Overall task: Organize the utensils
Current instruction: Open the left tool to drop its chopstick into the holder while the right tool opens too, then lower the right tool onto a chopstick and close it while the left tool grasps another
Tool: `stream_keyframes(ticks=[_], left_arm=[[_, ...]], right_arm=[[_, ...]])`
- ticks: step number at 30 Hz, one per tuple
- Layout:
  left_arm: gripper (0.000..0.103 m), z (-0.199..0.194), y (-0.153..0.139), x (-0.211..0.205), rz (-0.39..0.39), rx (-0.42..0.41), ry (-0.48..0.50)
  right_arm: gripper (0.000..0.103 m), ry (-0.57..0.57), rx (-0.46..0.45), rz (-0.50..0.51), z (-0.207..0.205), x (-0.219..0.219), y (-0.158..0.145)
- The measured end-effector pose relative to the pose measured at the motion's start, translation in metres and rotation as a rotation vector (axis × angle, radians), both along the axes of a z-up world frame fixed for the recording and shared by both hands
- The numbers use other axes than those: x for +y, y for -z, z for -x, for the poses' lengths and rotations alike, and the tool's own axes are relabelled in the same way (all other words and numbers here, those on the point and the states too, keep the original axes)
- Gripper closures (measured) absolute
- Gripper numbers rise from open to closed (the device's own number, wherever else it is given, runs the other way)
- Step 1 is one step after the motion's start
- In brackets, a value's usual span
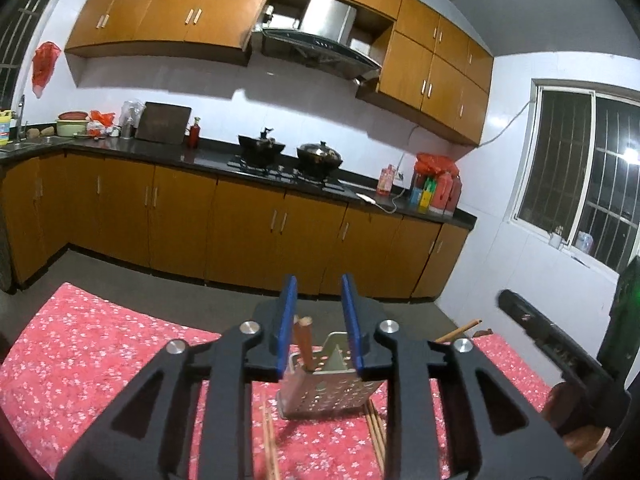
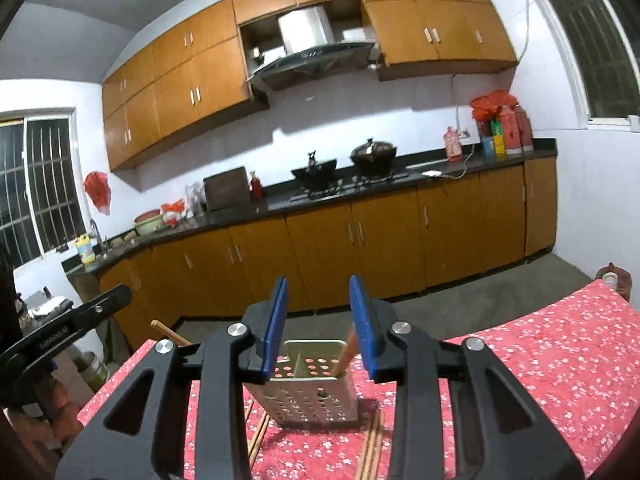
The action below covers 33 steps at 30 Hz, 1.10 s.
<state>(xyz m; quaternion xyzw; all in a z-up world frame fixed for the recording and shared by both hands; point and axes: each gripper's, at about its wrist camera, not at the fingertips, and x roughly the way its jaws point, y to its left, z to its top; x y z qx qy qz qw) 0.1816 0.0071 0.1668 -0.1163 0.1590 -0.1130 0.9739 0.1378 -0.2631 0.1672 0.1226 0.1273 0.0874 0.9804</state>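
One holder (image 1: pixel 320 386), one standing chopstick (image 1: pixel 303 343)

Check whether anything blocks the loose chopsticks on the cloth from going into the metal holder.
Nothing visible blocks them. The holder stands upright with its top open; one chopstick already leans in a compartment. Loose chopsticks lie flat on the cloth beside its base, another pair on the other side. Both the left gripper and the right gripper are open and hold nothing.

readable text: none certain | left gripper (image 2: pixel 60 332), side of black body: small white lettering, too blurred to read | yellow bottle (image 2: pixel 85 249) by sink: label blurred | red packages (image 2: pixel 506 126) on counter (image 2: pixel 420 170): print unreadable
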Motion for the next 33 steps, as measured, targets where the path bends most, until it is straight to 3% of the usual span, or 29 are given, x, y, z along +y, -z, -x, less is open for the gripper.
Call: stream_keyframes(ticks=[4, 6, 9, 13, 17, 22, 28, 33], left_arm=[[0.075, 0.019, 0.019, 0.022, -0.043, 0.043, -0.056], [0.075, 0.021, 0.037, 0.030, -0.081, 0.093, -0.085], [0.075, 0.018, 0.077, 0.040, -0.136, 0.212, -0.110], [0.075, 0.013, 0.132, 0.046, -0.175, 0.379, -0.099], [0.075, 0.011, 0.168, 0.041, -0.187, 0.485, -0.062], [0.075, 0.012, 0.192, 0.031, -0.189, 0.535, -0.023], [0.075, 0.013, 0.201, 0.024, -0.177, 0.558, 0.006], [0.076, 0.012, 0.205, 0.020, -0.161, 0.572, 0.033]], right_arm=[[0.070, 0.063, 0.092, 0.027, 0.008, -0.017, 0.026], [0.070, 0.083, 0.207, 0.052, 0.002, -0.025, 0.058], [0.070, 0.064, 0.395, 0.049, -0.010, -0.028, 0.107], [0.082, -0.015, 0.568, 0.030, -0.016, -0.015, 0.163], [0.085, -0.062, 0.626, 0.049, -0.018, 0.003, 0.190], [0.085, -0.089, 0.669, 0.078, -0.022, 0.014, 0.209], [0.095, -0.023, 0.660, 0.166, -0.018, 0.013, 0.213], [0.095, 0.026, 0.663, 0.153, -0.019, -0.003, 0.214]])
